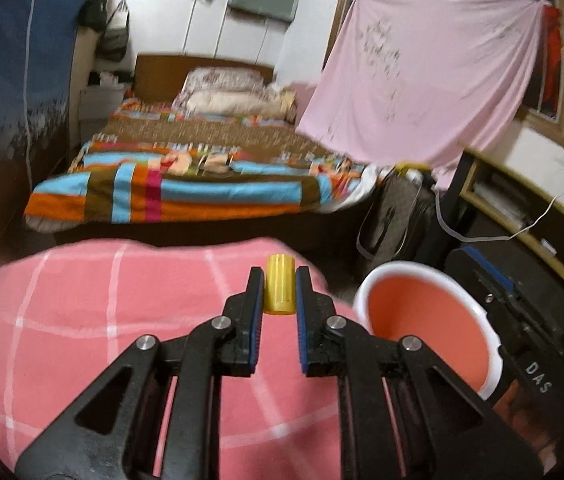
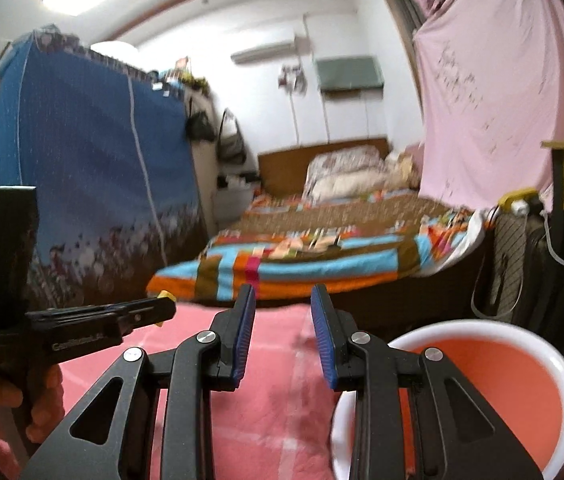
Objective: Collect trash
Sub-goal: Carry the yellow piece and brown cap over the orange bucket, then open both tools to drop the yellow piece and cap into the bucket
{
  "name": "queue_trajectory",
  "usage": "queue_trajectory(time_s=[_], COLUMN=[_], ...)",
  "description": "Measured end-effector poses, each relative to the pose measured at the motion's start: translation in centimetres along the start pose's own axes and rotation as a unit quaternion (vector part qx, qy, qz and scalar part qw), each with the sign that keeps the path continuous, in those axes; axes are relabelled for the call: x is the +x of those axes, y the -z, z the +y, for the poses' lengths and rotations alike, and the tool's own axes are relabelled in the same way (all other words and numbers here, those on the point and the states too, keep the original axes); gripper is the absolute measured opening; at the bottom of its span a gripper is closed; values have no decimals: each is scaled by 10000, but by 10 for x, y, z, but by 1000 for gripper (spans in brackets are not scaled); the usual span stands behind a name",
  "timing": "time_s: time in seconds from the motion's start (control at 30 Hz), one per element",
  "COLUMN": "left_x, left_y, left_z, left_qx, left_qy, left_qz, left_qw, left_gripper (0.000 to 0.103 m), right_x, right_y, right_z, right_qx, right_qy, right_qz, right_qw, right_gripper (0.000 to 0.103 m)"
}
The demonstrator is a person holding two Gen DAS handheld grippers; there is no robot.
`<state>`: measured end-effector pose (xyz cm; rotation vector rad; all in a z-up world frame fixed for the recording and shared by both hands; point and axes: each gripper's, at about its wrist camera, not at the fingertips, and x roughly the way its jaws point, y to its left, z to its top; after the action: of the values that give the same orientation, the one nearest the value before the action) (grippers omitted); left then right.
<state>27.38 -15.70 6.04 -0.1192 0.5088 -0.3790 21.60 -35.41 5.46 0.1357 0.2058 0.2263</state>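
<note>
While your left gripper (image 1: 279, 292) pinches the yellow cylinder (image 1: 280, 290) mid-frame above the pink checked cloth (image 1: 82, 320) and your right gripper (image 2: 282, 320) stands spread and empty, you seem mid-carry, needing to swing over the pink bucket (image 1: 478, 312) at lower right before releasing.

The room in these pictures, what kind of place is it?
Most likely a home bedroom. A bed with a striped blanket and pillows fills the middle, bags hang by a blue zip wardrobe, and an air conditioner sits high on the wall.
</note>
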Motion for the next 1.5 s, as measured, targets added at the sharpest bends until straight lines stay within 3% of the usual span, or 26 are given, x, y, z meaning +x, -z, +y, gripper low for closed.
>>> queue_trajectory(time_s=[0.13,0.53,0.63,0.7,1.13,1.5], left_x=[-8,1,3,5,46,53], left_y=[-3,3,5,8,30,32], left_z=[-15,-46,-62,-72,-117,-115], left_qx=[177,392,563,680,1100,847], left_qy=[90,578,729,853,1300,1304], left_qz=[-265,-209,-277,-290,725,920], left_qw=[9995,9973,9954,9936,9827,9836], left_gripper=[0,0,0,0,0,6], right_x=[-1,-11,-17,-24,-42,-43], right_y=[-4,4,4,3,6,7], right_z=[-10,-48,-64,-74,-105,-105], right_qx=[83,670,810,911,1272,1306], right_qy=[71,763,1049,1207,1589,1595], right_qz=[-14,51,-37,-158,-331,-321], right_qw=[9999,9948,9912,9884,9785,9780], right_gripper=[27,28,34,44,48,49])
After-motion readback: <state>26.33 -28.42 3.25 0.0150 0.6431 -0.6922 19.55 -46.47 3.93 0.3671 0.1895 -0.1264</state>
